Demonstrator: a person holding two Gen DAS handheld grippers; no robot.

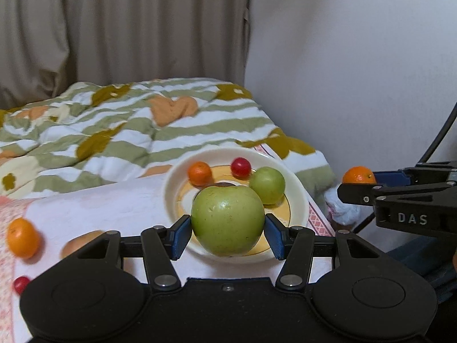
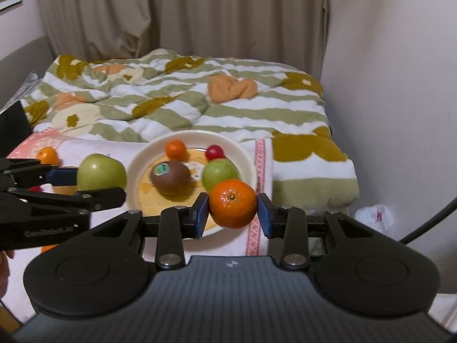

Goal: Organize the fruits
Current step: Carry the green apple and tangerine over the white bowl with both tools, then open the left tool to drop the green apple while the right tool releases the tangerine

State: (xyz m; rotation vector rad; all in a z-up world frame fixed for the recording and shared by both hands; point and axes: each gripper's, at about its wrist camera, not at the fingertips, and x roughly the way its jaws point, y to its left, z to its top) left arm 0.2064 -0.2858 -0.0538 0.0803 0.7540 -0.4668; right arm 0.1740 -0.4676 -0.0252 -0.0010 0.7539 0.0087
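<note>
My left gripper (image 1: pixel 227 230) is shut on a large green apple (image 1: pixel 227 220), held over the near rim of a cream plate (image 1: pixel 171 188). My right gripper (image 2: pixel 232 213) is shut on a mandarin (image 2: pixel 232 203), just above the plate's (image 2: pixel 137 160) near right edge. On the plate lie a small mandarin (image 2: pixel 175 149), a red cherry-like fruit (image 2: pixel 214 151), a smaller green apple (image 2: pixel 220 173) and a kiwi with a sticker (image 2: pixel 170 177). In the left wrist view the right gripper (image 1: pixel 360 184) with its mandarin (image 1: pixel 359 175) shows at the right. The left gripper's apple (image 2: pixel 101 173) appears left of the plate in the right wrist view.
Loose fruit lies on the pink-and-white cloth (image 1: pixel 114 205) left of the plate: an orange (image 1: pixel 22 237), a pale brown fruit (image 1: pixel 82 241) and a small red fruit (image 1: pixel 20 284). A striped quilt (image 1: pixel 128 125) is bunched behind. A wall (image 1: pixel 357 71) stands at the right, curtains behind.
</note>
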